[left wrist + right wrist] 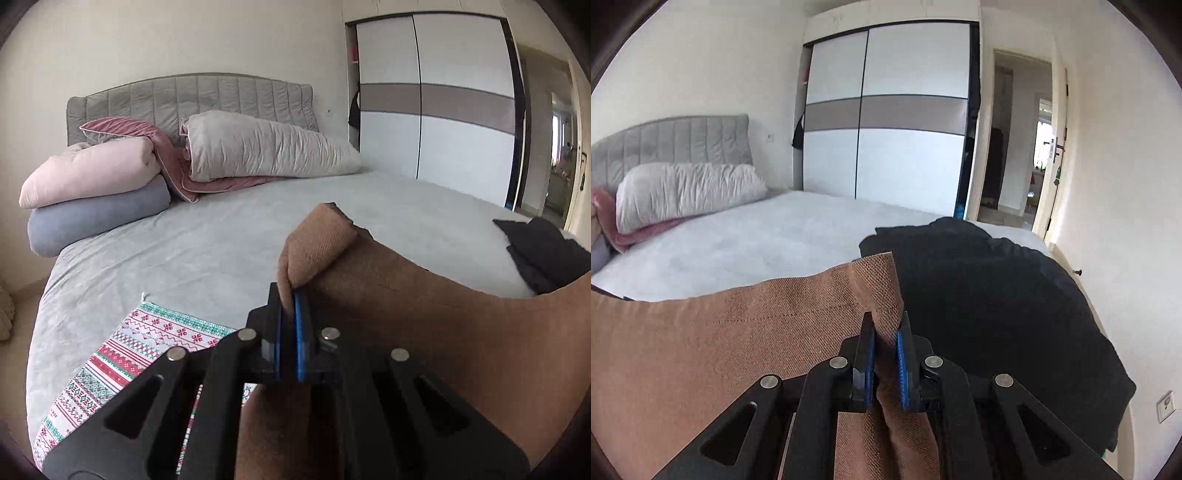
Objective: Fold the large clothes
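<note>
A large brown garment [424, 317] is lifted above the grey bed [207, 243], stretched between both grippers. My left gripper [290, 295] is shut on one corner of it, and a folded tip of cloth sticks up past the blue pads. In the right wrist view, my right gripper [885, 328] is shut on another corner of the brown garment [720, 332]; the cloth runs out to the left in a taut sheet and hangs down between the fingers. The part of the garment below the grippers is hidden.
A patterned red, green and white cloth [122, 362] lies on the bed's near left. A black garment pile [997, 306] sits on the bed's right side. Pillows and folded quilts [258, 147] line the headboard. A white wardrobe [890, 122] and an open doorway [1019, 140] stand beyond.
</note>
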